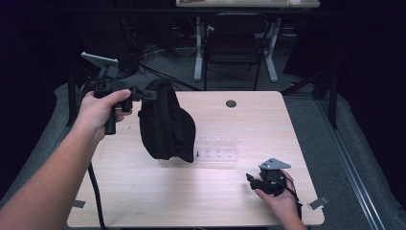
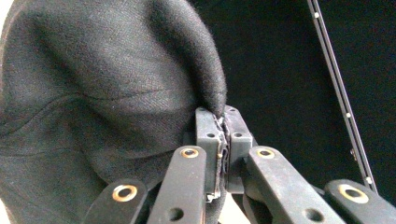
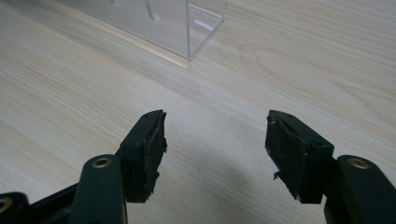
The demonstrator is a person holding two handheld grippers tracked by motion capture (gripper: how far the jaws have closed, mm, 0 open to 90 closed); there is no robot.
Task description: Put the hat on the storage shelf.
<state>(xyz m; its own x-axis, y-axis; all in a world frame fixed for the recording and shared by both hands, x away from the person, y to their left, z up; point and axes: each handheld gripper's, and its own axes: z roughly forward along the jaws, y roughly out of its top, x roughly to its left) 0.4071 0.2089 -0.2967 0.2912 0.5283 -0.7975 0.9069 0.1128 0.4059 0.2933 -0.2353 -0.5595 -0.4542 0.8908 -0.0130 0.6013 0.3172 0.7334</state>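
Left gripper is up in the air over the table's left side, jaws pinched tight on a fold of a black fabric bag, some sort of soft pouch. The bag hangs free below the pinch, its bottom edge just above the wood, beside a clear plastic organiser tray in the middle of the table. From the left gripper view you can see the cloth bunched right into the closed jaws.

My read: this is the lift-and-carry step, bag picked up and held aloft. Where it's headed I can't say. Next it likely needs a second grip, or a steady lowering clear of the tray.

Left forearm reaches in long from the bottom, hand wrapped round the handle, wrist cocked so the gripper points right. Right gripper rests low near the front right edge, jaws spread wide with nothing between them, aimed toward the tray's corner.
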